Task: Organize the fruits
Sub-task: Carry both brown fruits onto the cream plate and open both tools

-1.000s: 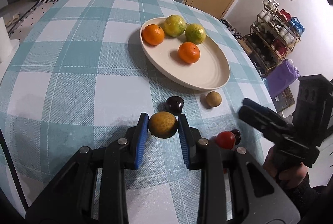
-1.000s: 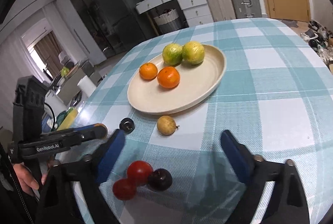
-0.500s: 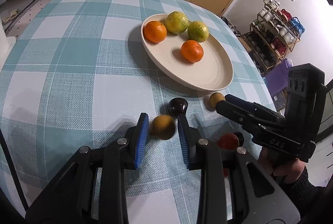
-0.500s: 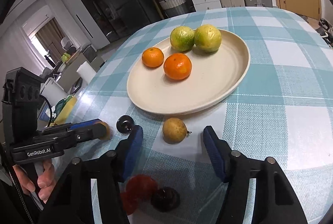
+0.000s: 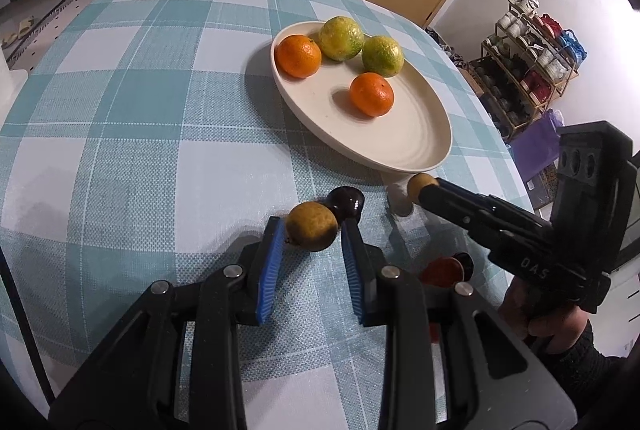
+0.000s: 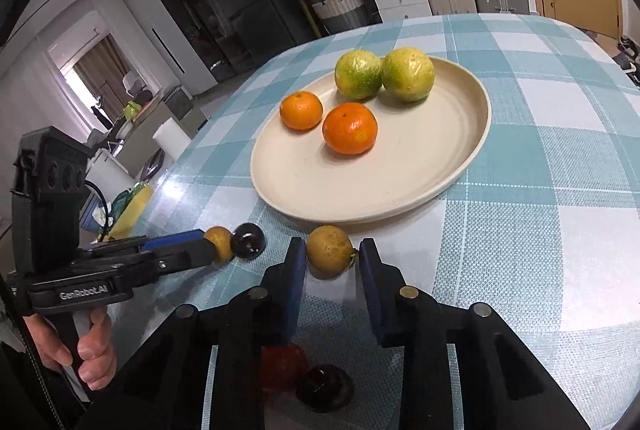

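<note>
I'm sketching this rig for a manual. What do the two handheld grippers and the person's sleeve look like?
Both the left gripper and right gripper are black plastic with silver screws and ribbed blue pads on the fingers. The left body reads "GenRobot.AI", the right "DAS". A boxy black block tops each. A dark knit sleeve covers the right wrist.

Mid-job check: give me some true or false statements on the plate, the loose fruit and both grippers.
1. The plate holds four citrus fruits. True.
2. The left gripper is empty. False: it is shut on a brownish-yellow fruit.
3. The right gripper is shut on another brownish-yellow fruit just short of the plate's near rim. True.
4. The dark plum lies on the plate. False: it sits on the tablecloth, just beyond the left gripper's fruit.
5. The plate's two orange mandarins touch each other. False: they lie apart.
</note>
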The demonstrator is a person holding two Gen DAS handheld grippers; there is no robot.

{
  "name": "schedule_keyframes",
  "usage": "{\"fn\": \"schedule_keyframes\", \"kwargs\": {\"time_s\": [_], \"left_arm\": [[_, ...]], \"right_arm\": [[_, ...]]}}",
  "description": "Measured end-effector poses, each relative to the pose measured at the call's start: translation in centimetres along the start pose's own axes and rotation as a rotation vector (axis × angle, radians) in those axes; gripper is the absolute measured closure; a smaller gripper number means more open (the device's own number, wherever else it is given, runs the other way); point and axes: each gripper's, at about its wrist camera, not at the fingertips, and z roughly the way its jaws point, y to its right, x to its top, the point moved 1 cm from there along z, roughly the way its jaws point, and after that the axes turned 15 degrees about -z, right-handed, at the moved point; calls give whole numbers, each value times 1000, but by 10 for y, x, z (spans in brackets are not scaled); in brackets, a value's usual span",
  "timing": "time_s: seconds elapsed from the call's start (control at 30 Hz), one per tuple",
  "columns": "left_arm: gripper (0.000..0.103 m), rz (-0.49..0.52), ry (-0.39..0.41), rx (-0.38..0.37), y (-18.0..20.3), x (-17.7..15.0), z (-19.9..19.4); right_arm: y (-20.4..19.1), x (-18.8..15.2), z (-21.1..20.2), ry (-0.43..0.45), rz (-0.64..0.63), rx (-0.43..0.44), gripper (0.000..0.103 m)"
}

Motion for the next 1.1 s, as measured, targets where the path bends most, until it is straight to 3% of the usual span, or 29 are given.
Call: {"fn": "schedule_keyframes", "kwargs": {"time_s": [0.2, 0.53, 1.1], "left_arm": [[77, 32, 25, 36, 3, 3, -2], [77, 103, -1, 70, 14, 7, 4], [78, 92, -36, 62, 19, 20, 7]], "right_arm": [[-2, 0, -9, 27, -3, 13, 75], [-2, -1, -23, 62, -4, 27, 75], [2, 1, -36, 95, 14, 49, 75]]}}
